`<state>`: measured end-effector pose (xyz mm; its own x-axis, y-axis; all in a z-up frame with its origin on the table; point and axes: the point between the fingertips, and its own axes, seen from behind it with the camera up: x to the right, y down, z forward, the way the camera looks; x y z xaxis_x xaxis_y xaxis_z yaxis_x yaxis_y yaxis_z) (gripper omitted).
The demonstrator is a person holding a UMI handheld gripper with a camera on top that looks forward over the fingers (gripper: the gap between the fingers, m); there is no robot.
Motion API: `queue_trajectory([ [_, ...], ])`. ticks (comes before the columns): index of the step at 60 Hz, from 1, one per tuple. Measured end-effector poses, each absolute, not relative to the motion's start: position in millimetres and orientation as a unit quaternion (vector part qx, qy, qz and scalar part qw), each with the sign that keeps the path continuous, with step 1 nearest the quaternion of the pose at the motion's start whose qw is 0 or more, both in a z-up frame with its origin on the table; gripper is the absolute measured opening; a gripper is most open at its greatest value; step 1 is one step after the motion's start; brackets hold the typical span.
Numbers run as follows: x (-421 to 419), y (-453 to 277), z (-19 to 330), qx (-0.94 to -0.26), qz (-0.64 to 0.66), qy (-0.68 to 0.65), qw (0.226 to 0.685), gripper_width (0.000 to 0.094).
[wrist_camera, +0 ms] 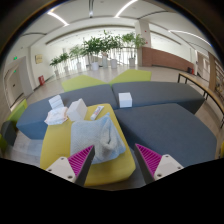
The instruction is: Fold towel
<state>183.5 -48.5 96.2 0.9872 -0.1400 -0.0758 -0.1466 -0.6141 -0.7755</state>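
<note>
— Gripper point(112, 166) status?
— Fingers spread apart, holding nothing. Just ahead, reaching between them, lies the towel point(100, 134): pale, bunched and creased, on a yellow surface point(58, 146).
— Around it?
— Grey sofa point(160, 100) beyond, white box point(125, 99) on it, potted plants point(100, 45) far off.

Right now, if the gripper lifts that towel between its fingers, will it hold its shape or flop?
Probably flop: the towel lies creased and rumpled on the yellow surface, so it looks soft. It likely drapes from one pinched edge. It seems light. The gripper is open around its near end.
</note>
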Motion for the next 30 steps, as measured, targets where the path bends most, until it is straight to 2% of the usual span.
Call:
queue_trajectory([
  [15,169,-106,119,-0.892,0.011,0.043,0.449,0.0828],
  [30,173,-111,108,-0.887,0.049,0.057,0.457,0.0829],
])
